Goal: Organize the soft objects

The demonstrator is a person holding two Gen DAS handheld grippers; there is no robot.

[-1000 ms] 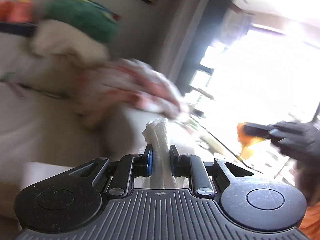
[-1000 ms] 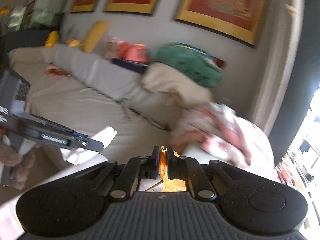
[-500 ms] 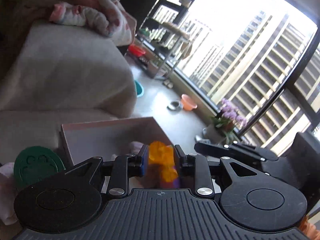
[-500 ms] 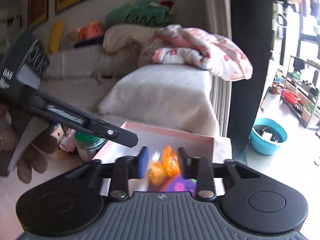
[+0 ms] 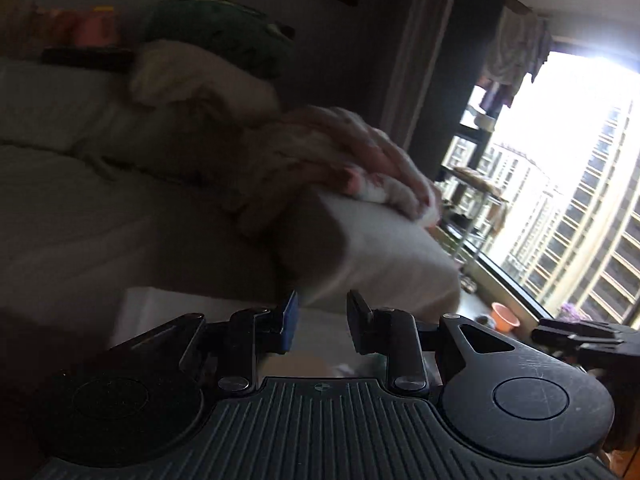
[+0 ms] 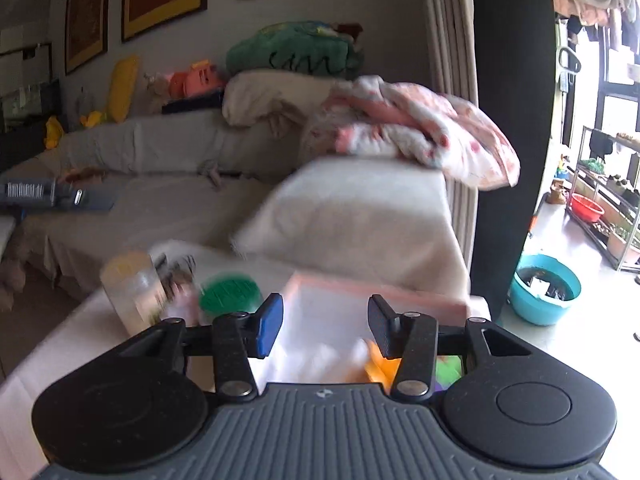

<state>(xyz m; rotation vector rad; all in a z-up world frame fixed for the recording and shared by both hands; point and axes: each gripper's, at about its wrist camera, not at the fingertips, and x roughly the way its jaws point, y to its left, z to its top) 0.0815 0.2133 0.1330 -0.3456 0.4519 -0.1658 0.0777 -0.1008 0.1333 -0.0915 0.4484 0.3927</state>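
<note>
My right gripper hangs over a pink-rimmed box on a white table. Its jaws are opening and nothing is between the pads. An orange soft toy lies in the box just below the right finger, beside something green. My left gripper is open and empty, pointing at the sofa's pale armrest. The left gripper also shows at the left edge of the right wrist view, and the right gripper at the right edge of the left wrist view.
A green-lidded jar and a clear jar stand left of the box. A pink patterned blanket and a green cushion lie on the sofa. A teal basin sits on the floor by the window.
The left gripper let go of a white cloth and the right let go of the orange toy, which now lies in the box. The left view swung from the window to the sofa.
</note>
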